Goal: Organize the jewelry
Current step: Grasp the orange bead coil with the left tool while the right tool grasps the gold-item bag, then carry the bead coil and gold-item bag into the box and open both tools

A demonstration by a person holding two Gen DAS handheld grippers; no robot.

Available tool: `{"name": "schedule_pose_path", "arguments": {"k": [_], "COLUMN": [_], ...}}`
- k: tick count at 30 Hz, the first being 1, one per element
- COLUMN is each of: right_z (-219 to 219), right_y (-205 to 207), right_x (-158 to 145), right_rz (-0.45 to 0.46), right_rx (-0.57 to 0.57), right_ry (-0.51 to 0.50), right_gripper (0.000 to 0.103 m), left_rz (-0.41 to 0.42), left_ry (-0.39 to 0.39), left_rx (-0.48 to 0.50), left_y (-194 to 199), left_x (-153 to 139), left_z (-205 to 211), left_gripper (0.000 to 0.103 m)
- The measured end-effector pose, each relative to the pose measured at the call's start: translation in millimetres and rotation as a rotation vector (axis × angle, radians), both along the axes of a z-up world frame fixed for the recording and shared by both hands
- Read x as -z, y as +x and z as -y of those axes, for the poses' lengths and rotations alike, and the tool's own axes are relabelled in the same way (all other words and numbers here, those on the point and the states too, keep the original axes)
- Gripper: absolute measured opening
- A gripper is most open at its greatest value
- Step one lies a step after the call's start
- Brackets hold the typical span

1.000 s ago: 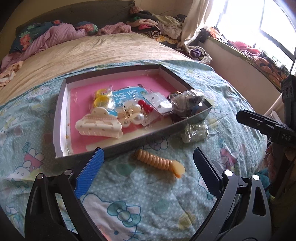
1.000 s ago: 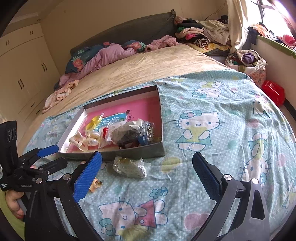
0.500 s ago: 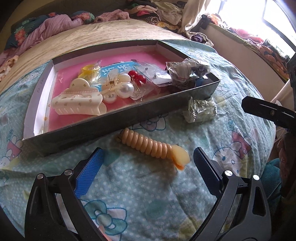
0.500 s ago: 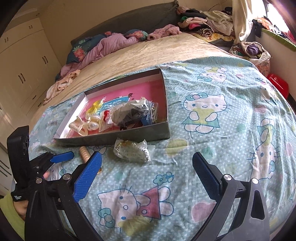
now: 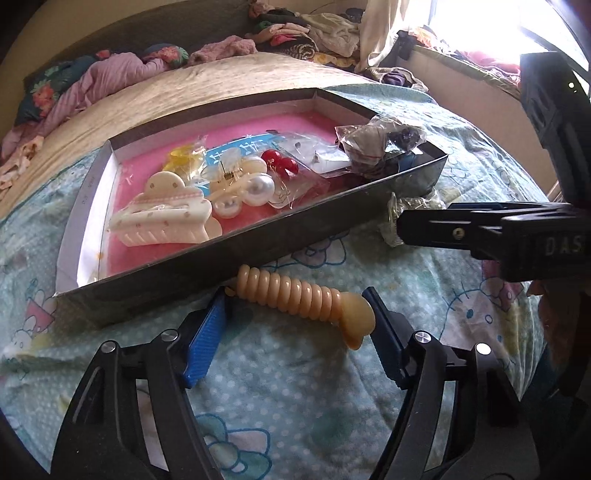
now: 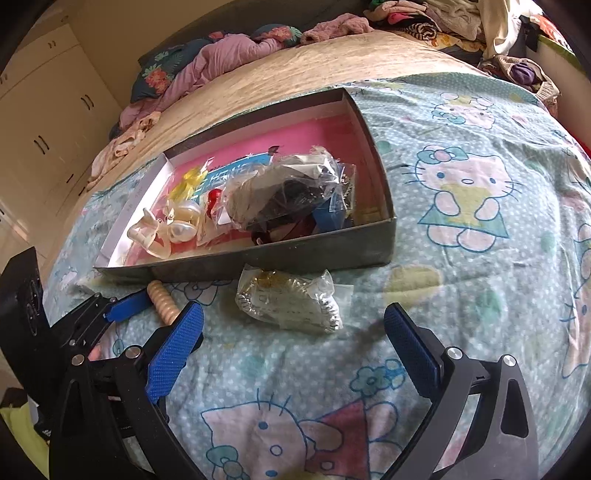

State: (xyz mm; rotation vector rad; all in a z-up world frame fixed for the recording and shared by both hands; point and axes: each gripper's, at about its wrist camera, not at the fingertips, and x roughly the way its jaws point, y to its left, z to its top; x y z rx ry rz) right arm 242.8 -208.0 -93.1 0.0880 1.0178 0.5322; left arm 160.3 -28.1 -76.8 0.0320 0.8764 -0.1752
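Observation:
A tan ribbed hair clip (image 5: 303,299) lies on the Hello Kitty bedspread in front of the dark box (image 5: 207,266). My left gripper (image 5: 295,321) is open, one finger on each side of the clip, close around it; the clip also shows in the right wrist view (image 6: 162,301). The box has a pink liner (image 5: 258,129) and holds a cream claw clip (image 5: 162,218), pearl pieces (image 5: 258,188), red earrings (image 5: 280,162) and plastic bags. My right gripper (image 6: 291,347) is open and empty, just short of a clear bag of jewelry (image 6: 291,301) lying on the bedspread.
The box's front wall (image 6: 258,258) stands right behind both loose items. The right gripper's body (image 5: 517,232) reaches in from the right in the left wrist view. Piled clothes (image 5: 303,29) and pillows lie at the far end of the bed. A wardrobe (image 6: 44,122) stands left.
My left gripper has moved forward and down until its fingers straddle the tan clip, and has narrowed somewhat. My right gripper has moved closer to the clear bag.

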Motion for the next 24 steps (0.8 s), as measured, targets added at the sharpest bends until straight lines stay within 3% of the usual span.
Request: {"name": "schedule_pose_path", "arguments": {"k": [7,8,10,11,17,24], "right_z": [-20.1,-20.7,-23.2,-22.3,-7.2,2.6], "right_y": [0.3,-0.9,-3.9,-5.7,-17.5,-44.6], "right_x": [12.2,13.9,16.0,15.6,9.2,-22.9], "right_rz": [0.050,0.069,0.113,0.127,0.121,0.182], "right_rx": [0.007,0.007,-0.002,-0.010,-0.030,-0.051], "right_ry": [-0.085,-0.109,-0.169,-0.176,-0.068,0.021], "right_gripper": [0.096,0.093,0.073,0.071,0.066,0.066], "left_rz": [0.020,0.022,0.015,0.016,0.009,0.040], "left_ry": [-0.069,-0.081,-0.108,-0.105,-0.135,-0.178], "left_rx": [-0.023,-0.021,-0.022,-0.021,-0.016,0.003], "left_y": [-19.6,-21.3,-23.4,-24.8,-27.2,-39.8], "left_x": [-15.1,-17.4,-20.4,-21.1,-24.8,-41.9], "left_z": [-21.0,-22.7,-26.4,-26.5,-29.3,-32.5], "left_gripper": [0.063,0.037,0.036,0.036,0.027,0.007]}}
